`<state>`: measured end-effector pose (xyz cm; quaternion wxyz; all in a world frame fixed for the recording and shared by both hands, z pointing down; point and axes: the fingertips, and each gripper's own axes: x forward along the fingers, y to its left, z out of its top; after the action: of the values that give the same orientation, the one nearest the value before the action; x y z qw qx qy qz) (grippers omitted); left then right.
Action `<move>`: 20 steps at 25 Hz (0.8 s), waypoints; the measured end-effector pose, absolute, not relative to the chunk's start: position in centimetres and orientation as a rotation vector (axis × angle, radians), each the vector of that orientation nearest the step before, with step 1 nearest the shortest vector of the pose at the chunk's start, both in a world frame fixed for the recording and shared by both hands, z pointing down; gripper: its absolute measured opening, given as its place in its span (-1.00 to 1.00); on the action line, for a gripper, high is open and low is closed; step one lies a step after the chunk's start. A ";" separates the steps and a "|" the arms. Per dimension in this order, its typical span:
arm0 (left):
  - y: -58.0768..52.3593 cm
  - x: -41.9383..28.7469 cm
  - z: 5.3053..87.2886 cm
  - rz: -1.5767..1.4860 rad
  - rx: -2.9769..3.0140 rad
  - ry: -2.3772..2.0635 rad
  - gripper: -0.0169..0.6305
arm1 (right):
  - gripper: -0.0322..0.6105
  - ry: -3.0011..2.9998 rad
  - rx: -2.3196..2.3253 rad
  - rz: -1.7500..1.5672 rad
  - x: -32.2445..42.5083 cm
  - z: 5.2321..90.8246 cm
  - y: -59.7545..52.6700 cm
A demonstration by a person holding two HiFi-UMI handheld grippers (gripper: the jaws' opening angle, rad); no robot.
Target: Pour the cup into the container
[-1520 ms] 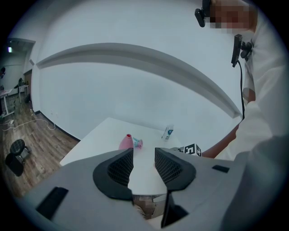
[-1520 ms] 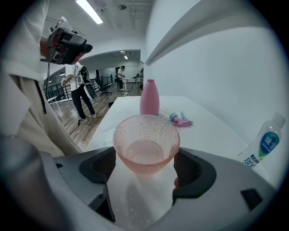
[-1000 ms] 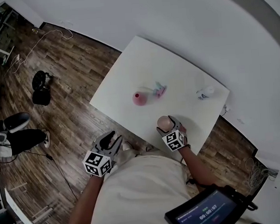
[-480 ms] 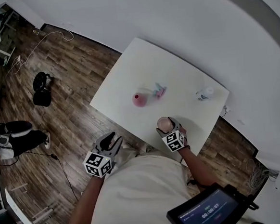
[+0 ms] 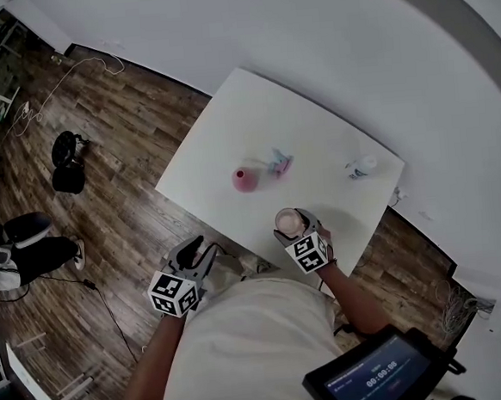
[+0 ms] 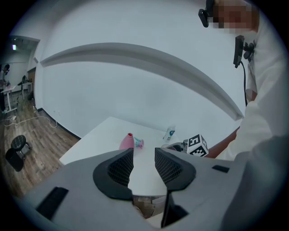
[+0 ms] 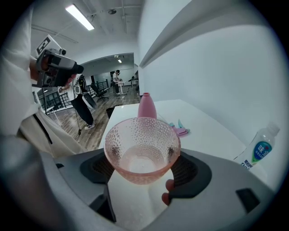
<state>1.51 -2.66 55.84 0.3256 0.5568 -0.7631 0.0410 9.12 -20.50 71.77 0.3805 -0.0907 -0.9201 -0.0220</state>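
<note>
Cup (image 7: 142, 149): pink, translucent, dimpled glass

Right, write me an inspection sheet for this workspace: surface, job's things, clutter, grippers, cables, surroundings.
Surface: white table, mostly bare.
Job's things: pink dimpled cup, upright, at the table's near edge; pink narrow-necked container standing near the table's middle.
Clutter: small bottle with a blue label near the table's right corner; pink-and-teal item beside the container.
Grippers: right gripper shut on the cup; left gripper open, nothing between its jaws, off the table.
Cables: light cable and dark cable on the floor.
Surroundings: wood floor, white wall, black stool.
</note>
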 end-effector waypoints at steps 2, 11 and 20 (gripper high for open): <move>-3.0 1.0 56.0 0.106 1.470 -1.999 -0.51 | 0.26 -2.339 -0.231 -0.051 8.8 71.1 -20.6; -2.8 -2.9 54.9 0.095 1.566 -1.969 -0.51 | 0.26 -2.295 -0.186 -0.008 6.5 65.8 -19.3; -1.0 -8.0 53.4 0.125 1.733 -1.889 -0.76 | 0.26 -2.262 -0.054 0.023 3.2 62.2 -16.4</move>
<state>-7.96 -1.01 53.44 0.2835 0.6477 -0.7057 0.0467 3.15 -16.42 62.17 0.4254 -0.0216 -0.9047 0.0090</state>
